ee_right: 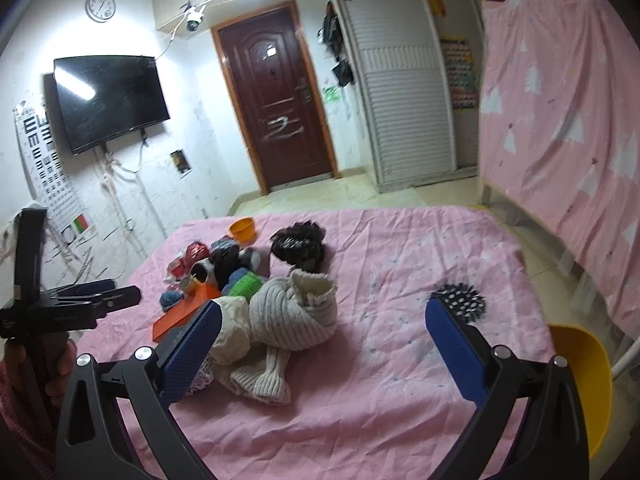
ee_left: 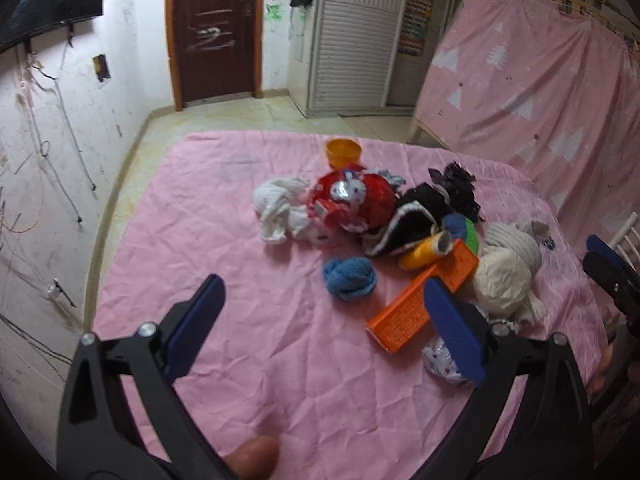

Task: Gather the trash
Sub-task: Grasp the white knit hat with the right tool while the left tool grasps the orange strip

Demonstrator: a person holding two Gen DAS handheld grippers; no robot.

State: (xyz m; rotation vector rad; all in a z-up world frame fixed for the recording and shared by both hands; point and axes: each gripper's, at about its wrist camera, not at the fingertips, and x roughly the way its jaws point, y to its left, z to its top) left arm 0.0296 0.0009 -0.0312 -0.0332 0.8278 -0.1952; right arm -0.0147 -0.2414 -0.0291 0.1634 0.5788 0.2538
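Both the left tool (ee_left: 324, 320) and right tool (ee_right: 324, 336) are hovering spread apart, empty, facing the twelve-o'clock clutter around the crumpled red foil wrapper (ee_left: 350, 202) on the pink-clothed desk (ee_left: 200, 280), seemingly picking targets.

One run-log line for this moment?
left gripper: open, empty | right gripper: open, empty | red wrapper: on pink cloth

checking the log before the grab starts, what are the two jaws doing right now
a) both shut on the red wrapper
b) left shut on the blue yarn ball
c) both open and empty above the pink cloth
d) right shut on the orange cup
c: the left gripper and the right gripper both stand with jaws spread wide and nothing between them, above the pink cloth.
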